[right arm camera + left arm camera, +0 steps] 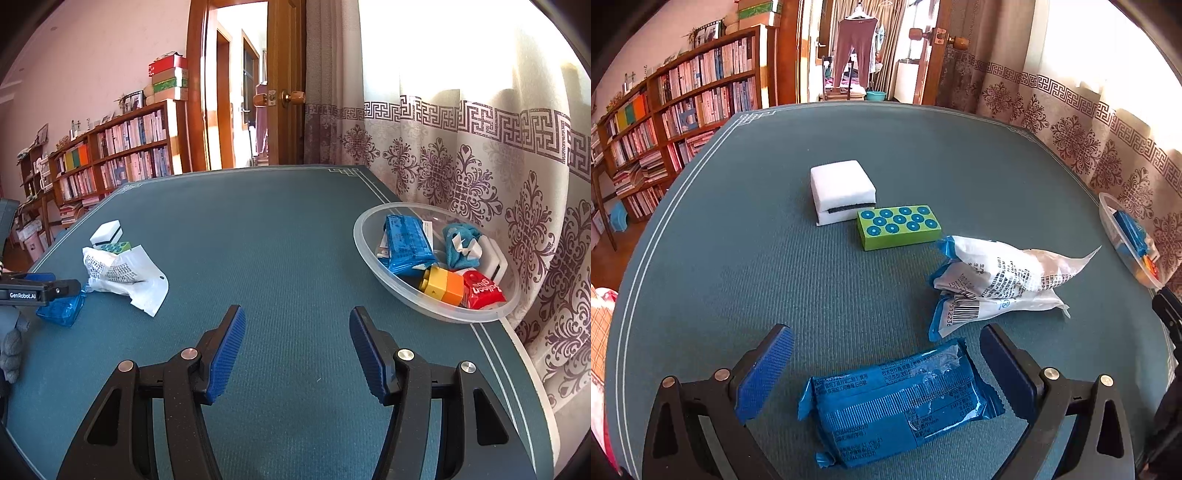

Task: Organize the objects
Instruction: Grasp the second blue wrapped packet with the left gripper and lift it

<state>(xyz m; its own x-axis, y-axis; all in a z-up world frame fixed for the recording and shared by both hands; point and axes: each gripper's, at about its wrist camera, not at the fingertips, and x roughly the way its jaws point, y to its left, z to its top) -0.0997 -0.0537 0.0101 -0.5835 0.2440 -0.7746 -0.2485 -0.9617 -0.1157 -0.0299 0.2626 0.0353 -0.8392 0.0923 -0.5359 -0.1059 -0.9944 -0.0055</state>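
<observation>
My left gripper (886, 339) is open, its jaws either side of a blue snack packet (897, 402) that lies on the green table mat (775, 258); the pads stand apart from it. Beyond lie a crumpled white wrapper (997, 280), a green dotted block (899, 226) and a white sponge (842, 190). My right gripper (297, 317) is open and empty above the mat (258, 240), left of a clear plastic bowl (369, 254). The bowl holds a blue packet (406, 245), a blue cloth (461, 245), a yellow-orange block (443, 286) and a red packet (482, 293).
The bowl (1108, 218) sits at the table's right edge by the curtain (480, 166). In the right wrist view the left gripper (37, 290) shows at the far left over the blue packet (61, 312), by the white wrapper (122, 275). Bookshelves (683, 110) stand beyond the table.
</observation>
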